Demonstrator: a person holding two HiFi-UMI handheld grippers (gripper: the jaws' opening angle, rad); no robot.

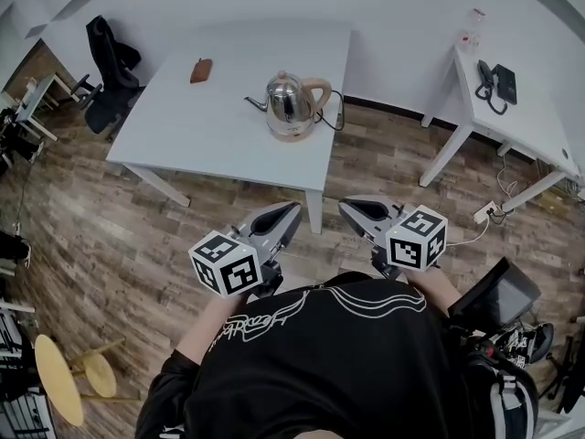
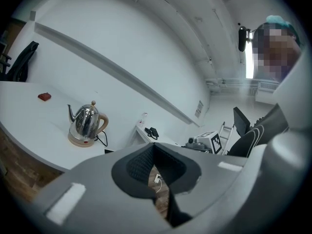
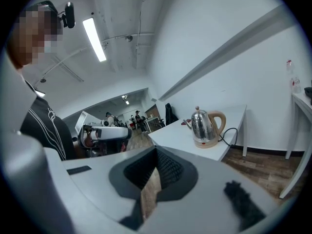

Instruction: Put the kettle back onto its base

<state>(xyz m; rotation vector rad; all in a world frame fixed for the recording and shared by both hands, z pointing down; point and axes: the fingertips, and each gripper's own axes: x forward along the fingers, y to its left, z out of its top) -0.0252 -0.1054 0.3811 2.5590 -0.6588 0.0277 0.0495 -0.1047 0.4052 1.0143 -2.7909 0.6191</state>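
A shiny steel kettle (image 1: 289,98) with a tan handle stands upright on its round tan base (image 1: 294,134), on the near right part of the white table (image 1: 210,126). Its black cord runs off the table's right edge. My left gripper (image 1: 290,212) and right gripper (image 1: 348,207) hover over the floor in front of the table, close to my body, well short of the kettle. Both are shut with nothing between the jaws. From the left gripper (image 2: 153,149), the kettle (image 2: 88,121) appears far off to the left. From the right gripper (image 3: 156,153), the kettle (image 3: 205,125) appears ahead on the right.
A small brown object (image 1: 201,69) lies on the table's far left. A black office chair (image 1: 108,73) stands at the table's left end. A second white desk (image 1: 526,117) with a black phone (image 1: 494,82) is at the right. A yellow stool (image 1: 60,380) stands at the lower left.
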